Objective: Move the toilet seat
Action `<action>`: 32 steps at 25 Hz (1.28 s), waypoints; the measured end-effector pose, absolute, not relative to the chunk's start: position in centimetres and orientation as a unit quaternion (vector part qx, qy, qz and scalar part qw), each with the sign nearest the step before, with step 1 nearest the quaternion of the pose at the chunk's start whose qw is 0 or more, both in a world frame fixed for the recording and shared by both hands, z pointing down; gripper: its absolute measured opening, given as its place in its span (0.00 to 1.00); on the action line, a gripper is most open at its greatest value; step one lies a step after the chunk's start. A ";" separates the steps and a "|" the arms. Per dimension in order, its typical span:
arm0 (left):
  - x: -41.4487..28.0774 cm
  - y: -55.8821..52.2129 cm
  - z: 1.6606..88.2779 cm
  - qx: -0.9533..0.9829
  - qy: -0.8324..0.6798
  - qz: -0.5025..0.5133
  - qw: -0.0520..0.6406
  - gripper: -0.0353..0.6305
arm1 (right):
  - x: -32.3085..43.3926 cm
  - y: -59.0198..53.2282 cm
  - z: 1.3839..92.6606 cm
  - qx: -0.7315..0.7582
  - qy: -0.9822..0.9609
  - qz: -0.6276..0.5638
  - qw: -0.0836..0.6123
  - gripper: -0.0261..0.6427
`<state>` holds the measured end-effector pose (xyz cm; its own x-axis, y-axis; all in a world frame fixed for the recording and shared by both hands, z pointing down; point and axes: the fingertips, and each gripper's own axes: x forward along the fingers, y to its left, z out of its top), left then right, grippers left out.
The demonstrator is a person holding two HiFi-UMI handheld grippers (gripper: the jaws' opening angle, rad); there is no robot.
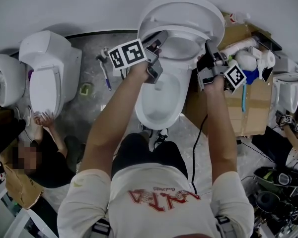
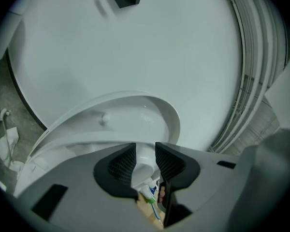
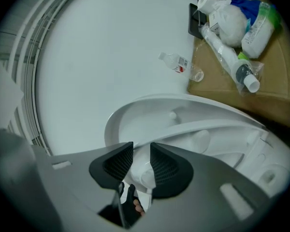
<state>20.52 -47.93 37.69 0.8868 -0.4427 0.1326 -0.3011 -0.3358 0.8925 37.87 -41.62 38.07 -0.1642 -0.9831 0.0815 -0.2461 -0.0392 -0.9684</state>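
Observation:
A white toilet stands in front of me, its bowl [image 1: 159, 103] open and the toilet seat [image 1: 181, 14] raised up toward the wall. My left gripper [image 1: 156, 42] holds the seat's left edge, and my right gripper [image 1: 208, 51] holds its right edge. In the left gripper view the seat [image 2: 135, 115] curves ahead and its white rim fills the gap between the jaws of the left gripper [image 2: 145, 161]. In the right gripper view the seat [image 3: 183, 115] likewise runs into the right gripper [image 3: 141, 164], whose pads close on the rim.
A second toilet [image 1: 49, 78] stands at the left with a person [image 1: 44, 148] crouched by it. A cardboard box [image 1: 248, 108] with bottles and bags sits close on the right. A small bottle [image 3: 175, 62] lies by the wall. A cable [image 1: 201, 133] hangs below my right arm.

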 end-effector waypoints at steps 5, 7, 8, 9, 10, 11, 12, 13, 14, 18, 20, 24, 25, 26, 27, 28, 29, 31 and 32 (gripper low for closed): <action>18.0 -44.1 35.9 0.842 -0.250 -0.057 0.475 0.15 | 37.2 -37.9 36.9 -0.533 0.620 -0.465 0.340 0.13; 16.2 -41.9 34.3 0.861 -0.274 -0.046 0.427 0.10 | 36.5 -35.4 35.5 -0.550 0.650 -0.432 0.299 0.06; 15.4 -40.7 33.4 0.870 -0.283 -0.041 0.403 0.09 | 36.1 -33.9 34.6 -0.556 0.665 -0.413 0.279 0.04; 14.7 -39.3 32.5 0.877 -0.291 -0.037 0.380 0.09 | 35.7 -32.5 33.7 -0.558 0.682 -0.395 0.261 0.04; 14.1 -37.8 31.6 0.884 -0.300 -0.030 0.359 0.09 | 35.2 -31.0 32.7 -0.558 0.696 -0.379 0.246 0.04; 13.6 -36.4 30.7 0.889 -0.309 -0.023 0.338 0.09 | 34.8 -29.6 31.8 -0.558 0.709 -0.364 0.233 0.04; 13.1 -35.0 29.7 0.894 -0.316 -0.018 0.318 0.09 | 34.4 -28.1 30.9 -0.559 0.718 -0.351 0.218 0.04; 12.8 -33.5 28.6 0.898 -0.322 -0.014 0.299 0.09 | 34.1 -26.7 30.1 -0.562 0.727 -0.337 0.204 0.04; 12.5 -32.0 27.5 0.902 -0.327 -0.011 0.281 0.09 | 33.8 -25.2 29.2 -0.564 0.736 -0.321 0.190 0.04; 11.4 -26.0 23.3 0.911 -0.350 -0.005 0.221 0.09 | 32.5 -19.8 25.2 -0.566 0.771 -0.258 0.137 0.04; 10.7 -23.0 21.5 0.912 -0.360 0.004 0.195 0.09 | 31.9 -17.1 23.5 -0.569 0.780 -0.234 0.116 0.04; 9.1 -17.3 18.3 0.913 -0.375 0.009 0.159 0.09 | 30.6 -12.0 20.2 -0.572 0.796 -0.183 0.081 0.04; 8.7 -16.0 17.5 0.914 -0.376 0.008 0.151 0.09 | 30.2 -10.8 19.5 -0.572 0.799 -0.170 0.072 0.04; 8.4 -14.8 16.6 0.915 -0.377 0.006 0.144 0.09 | 29.9 -9.6 18.8 -0.573 0.801 -0.159 0.064 0.04; 8.0 -13.6 15.7 0.916 -0.378 0.003 0.137 0.09 | 29.5 -8.5 18.2 -0.574 0.803 -0.149 0.057 0.04; 7.6 -12.5 14.9 0.916 -0.379 0.000 0.130 0.09 | 29.0 -7.4 17.6 -0.574 0.805 -0.140 0.051 0.04; 7.2 -11.4 14.3 0.917 -0.379 -0.002 0.122 0.09 | 28.5 -6.4 16.9 -0.573 0.808 -0.130 0.045 0.04; 6.4 -9.5 13.3 0.918 -0.381 -0.006 0.108 0.09 | 27.6 -4.5 15.6 -0.574 0.811 -0.110 0.034 0.04; 6.1 -8.8 12.9 0.919 -0.381 -0.007 0.103 0.09 | 27.2 -3.7 14.9 -0.575 0.811 -0.099 0.031 0.04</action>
<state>6.14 -8.75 12.95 0.7097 -0.7014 0.0659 -0.6986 -0.6886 0.1945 27.24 -3.74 14.85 -0.3359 -0.9398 0.0628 -0.9275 0.3184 -0.1961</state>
